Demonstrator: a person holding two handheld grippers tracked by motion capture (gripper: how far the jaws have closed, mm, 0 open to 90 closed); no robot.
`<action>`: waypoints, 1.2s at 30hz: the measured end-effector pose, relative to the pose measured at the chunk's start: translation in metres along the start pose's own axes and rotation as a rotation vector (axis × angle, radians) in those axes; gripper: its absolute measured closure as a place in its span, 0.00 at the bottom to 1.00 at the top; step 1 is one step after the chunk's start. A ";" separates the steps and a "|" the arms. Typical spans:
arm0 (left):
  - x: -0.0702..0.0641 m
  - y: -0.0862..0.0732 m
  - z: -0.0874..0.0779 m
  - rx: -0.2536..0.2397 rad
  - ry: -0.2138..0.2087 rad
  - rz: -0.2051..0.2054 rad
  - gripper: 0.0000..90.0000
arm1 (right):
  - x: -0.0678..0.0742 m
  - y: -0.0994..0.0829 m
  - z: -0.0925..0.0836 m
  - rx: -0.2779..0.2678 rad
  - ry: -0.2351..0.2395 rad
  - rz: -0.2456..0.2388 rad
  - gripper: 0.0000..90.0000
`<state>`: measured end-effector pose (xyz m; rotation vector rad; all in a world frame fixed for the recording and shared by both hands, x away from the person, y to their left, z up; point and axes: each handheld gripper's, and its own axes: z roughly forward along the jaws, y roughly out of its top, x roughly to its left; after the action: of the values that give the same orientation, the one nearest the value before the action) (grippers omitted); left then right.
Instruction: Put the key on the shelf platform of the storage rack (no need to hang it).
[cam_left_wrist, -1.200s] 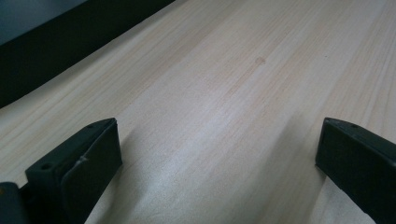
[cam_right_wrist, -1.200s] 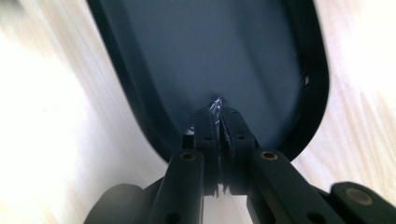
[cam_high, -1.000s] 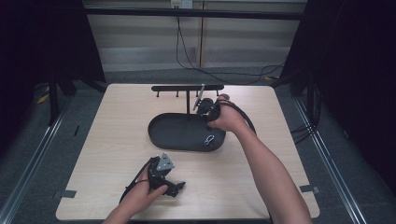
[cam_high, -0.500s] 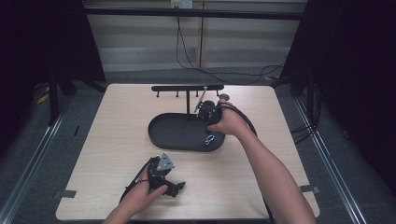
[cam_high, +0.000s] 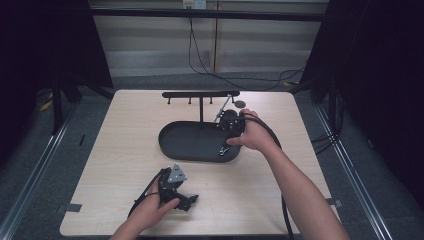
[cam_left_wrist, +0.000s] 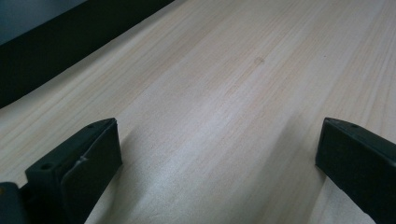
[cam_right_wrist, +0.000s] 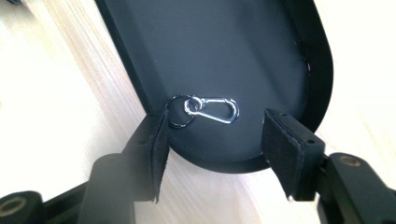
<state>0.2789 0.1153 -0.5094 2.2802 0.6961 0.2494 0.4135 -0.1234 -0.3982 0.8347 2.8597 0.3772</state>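
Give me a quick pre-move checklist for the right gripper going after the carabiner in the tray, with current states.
1. Right gripper open: ok, jaws spread wide.
2. Carabiner clip between the jaws: ok, it lies in the gap, nearer one jaw.
3. Clip free of clutter: ok, it lies alone with its dark ring on the tray floor.
4. Tray wall out of the jaws' way: cannot tell, the ring sits close against the rim.
5. Left gripper out of the way: ok, open over bare table.
6. Hook rack free for hanging: cannot tell.
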 end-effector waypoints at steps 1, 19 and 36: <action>0.000 0.000 0.000 -0.002 0.003 -0.001 0.00 | 0.000 -0.001 0.000 -0.002 0.002 0.000 0.45; 0.000 0.000 0.000 -0.001 0.001 -0.001 0.00 | 0.004 -0.019 -0.005 -0.002 0.018 0.017 0.33; 0.000 0.000 0.000 -0.006 0.005 -0.001 0.00 | 0.007 -0.052 -0.015 -0.021 0.022 0.038 0.29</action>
<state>0.2787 0.1150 -0.5099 2.2743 0.6976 0.2562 0.3783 -0.1648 -0.3989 0.8877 2.8581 0.4231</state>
